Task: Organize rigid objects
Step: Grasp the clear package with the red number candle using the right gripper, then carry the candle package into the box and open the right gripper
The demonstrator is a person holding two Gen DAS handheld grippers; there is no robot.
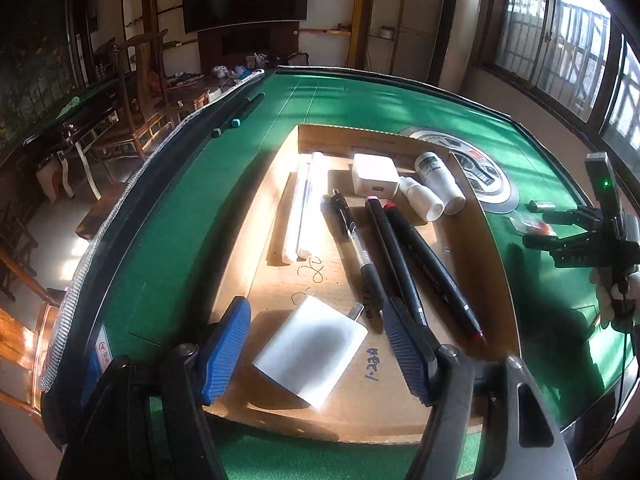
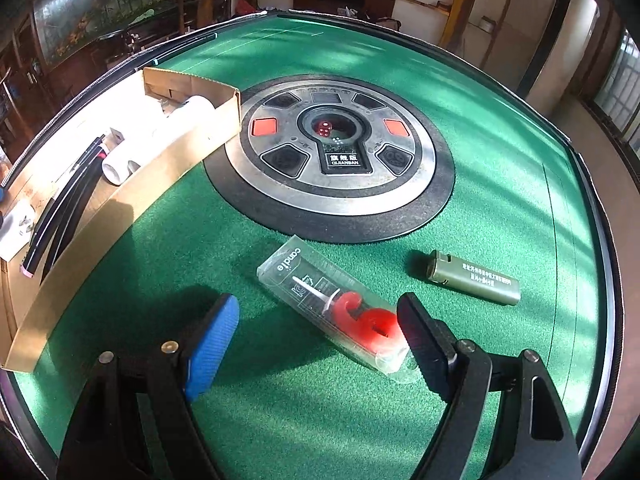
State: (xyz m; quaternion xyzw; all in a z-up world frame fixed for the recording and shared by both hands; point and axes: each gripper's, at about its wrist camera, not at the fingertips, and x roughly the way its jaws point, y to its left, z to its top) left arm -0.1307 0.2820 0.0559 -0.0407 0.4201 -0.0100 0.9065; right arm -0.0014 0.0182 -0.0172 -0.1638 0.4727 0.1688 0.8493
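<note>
A shallow cardboard tray (image 1: 280,280) lies on the green table and holds a white charger (image 1: 310,350), a second white charger (image 1: 374,180), black pens (image 1: 400,252), white tubes (image 1: 306,204) and white bottles (image 1: 436,184). My left gripper (image 1: 316,344) is open over the tray's near end, its fingers either side of the near charger. My right gripper (image 2: 320,336) is open above a clear boxed red candle (image 2: 340,308) on the felt. An olive lighter (image 2: 474,278) lies to its right. The right gripper also shows in the left wrist view (image 1: 560,228).
The tray's wall (image 2: 132,200) stands left of the candle. A round metal dice console (image 2: 328,152) sits in the table's middle. Two markers (image 1: 240,114) lie on the felt near the far left rim. Wooden chairs (image 1: 140,92) stand beyond the table.
</note>
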